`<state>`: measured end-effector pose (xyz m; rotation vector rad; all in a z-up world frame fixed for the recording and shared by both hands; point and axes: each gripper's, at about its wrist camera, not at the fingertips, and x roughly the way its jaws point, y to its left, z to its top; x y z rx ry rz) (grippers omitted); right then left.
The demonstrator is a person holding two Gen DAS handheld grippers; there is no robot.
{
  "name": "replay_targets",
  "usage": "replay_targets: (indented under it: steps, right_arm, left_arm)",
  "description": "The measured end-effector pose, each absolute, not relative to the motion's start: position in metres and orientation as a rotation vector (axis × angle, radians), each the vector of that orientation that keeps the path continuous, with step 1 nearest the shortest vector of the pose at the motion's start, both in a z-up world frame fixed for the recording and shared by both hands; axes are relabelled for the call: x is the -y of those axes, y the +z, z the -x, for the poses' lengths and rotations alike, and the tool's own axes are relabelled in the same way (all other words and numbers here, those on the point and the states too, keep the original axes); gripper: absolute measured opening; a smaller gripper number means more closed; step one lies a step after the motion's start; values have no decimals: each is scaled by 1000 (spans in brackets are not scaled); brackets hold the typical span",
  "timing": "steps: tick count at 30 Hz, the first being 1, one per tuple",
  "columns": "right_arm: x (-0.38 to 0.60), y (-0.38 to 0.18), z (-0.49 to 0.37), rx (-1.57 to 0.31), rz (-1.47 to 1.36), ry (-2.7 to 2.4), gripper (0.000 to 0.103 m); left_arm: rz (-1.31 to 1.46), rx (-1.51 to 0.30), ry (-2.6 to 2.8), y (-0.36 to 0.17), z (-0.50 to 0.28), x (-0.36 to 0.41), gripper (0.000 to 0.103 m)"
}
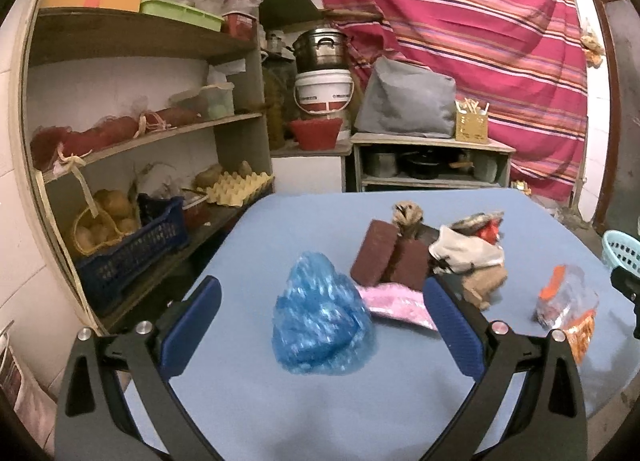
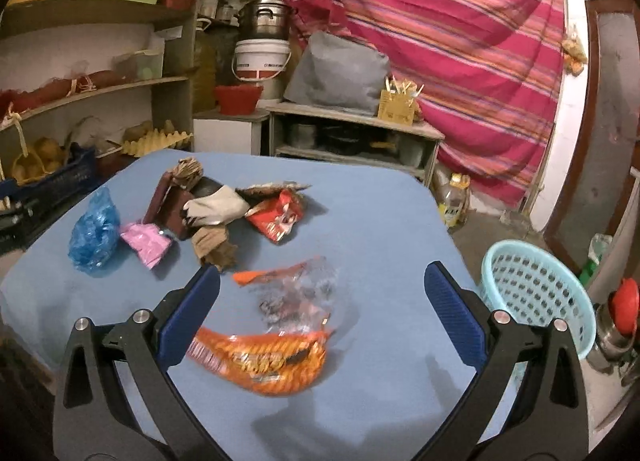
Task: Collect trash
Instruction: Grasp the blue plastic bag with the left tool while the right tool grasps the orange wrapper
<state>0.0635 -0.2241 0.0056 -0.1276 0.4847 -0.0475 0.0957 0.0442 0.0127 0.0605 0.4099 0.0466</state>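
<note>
Trash lies on a blue table [image 1: 400, 389] [image 2: 380, 221]. In the left wrist view my left gripper [image 1: 322, 327] is open, with a crumpled blue plastic bag [image 1: 320, 321] standing between its blue fingers, untouched. Behind the bag lie a pink wrapper [image 1: 396, 303], a brown box [image 1: 390, 259] and a white crumpled rag [image 1: 466, 249]. In the right wrist view my right gripper [image 2: 322, 321] is open above an orange and clear snack bag [image 2: 276, 345], which lies between the fingers. A red packet [image 2: 278, 217] sits farther back. A light blue basket [image 2: 540, 297] stands off the table's right edge.
Wooden shelves [image 1: 140, 133] with crates, an egg tray and produce run along the left. A low cabinet [image 1: 432, 161] with pots, a white bucket [image 1: 324, 95] and a striped red cloth [image 1: 480, 41] fill the back. A bottle [image 2: 456, 201] stands on the floor at right.
</note>
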Motion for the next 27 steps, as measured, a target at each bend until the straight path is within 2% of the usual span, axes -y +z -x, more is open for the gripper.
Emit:
replay_targets:
  steps: [24, 27]
  right_arm:
    - [242, -61, -96, -680, 2, -82, 99]
    - [241, -70, -102, -724, 1, -68, 86]
  left_arm:
    - [20, -622, 101, -43, -154, -81, 99]
    - [29, -639, 100, -49, -157, -85, 99]
